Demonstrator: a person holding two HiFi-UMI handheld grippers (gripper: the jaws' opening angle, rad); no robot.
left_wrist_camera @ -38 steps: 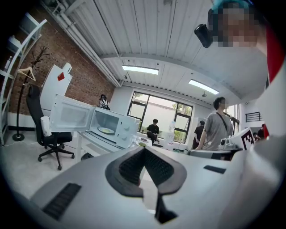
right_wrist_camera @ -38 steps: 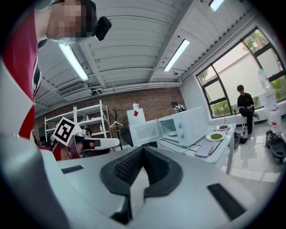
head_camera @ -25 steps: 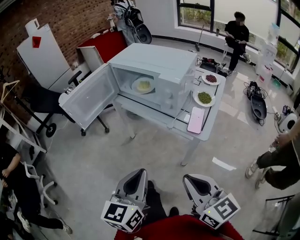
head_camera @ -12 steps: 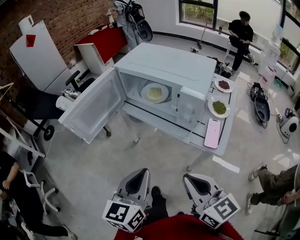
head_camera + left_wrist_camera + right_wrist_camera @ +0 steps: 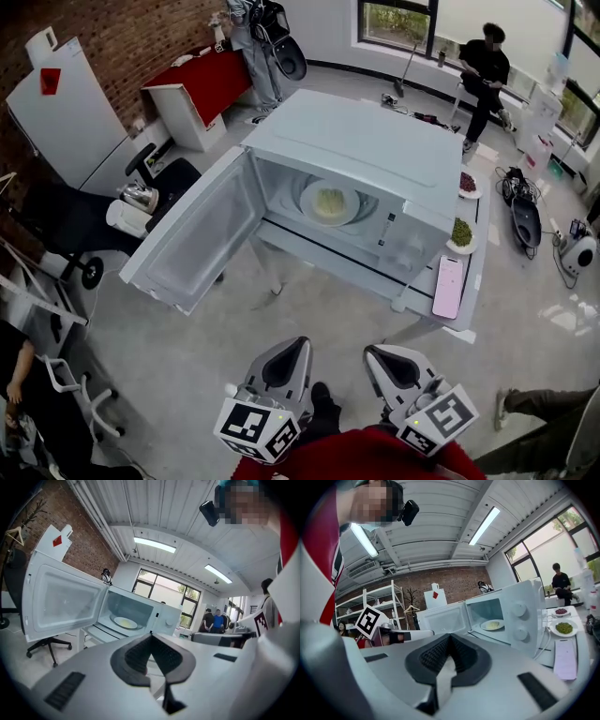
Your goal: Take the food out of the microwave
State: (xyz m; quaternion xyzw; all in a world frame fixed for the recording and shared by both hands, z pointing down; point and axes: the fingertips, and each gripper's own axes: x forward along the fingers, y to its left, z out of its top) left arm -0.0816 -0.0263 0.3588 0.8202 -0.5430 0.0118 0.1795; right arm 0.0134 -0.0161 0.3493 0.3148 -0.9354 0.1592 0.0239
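The microwave fills more of mid-frame than a second ago, so the person is closing in. Its door stands open, with the plate of food inside, centre frame, unreached. The left claw and right claw, bottom centre, are pressed together and empty.

The microwave has drawn nearer to the left tool and the right tool, and looms larger ahead of them. Its open door now reaches out ahead-left of the left tool. The plate of food inside has come closer and lies more squarely ahead. On the counter, the phone and the dish of greens have shifted further right of the right tool, the dish now partly hidden behind the microwave. The bystander's leg has dropped back beside the right tool.
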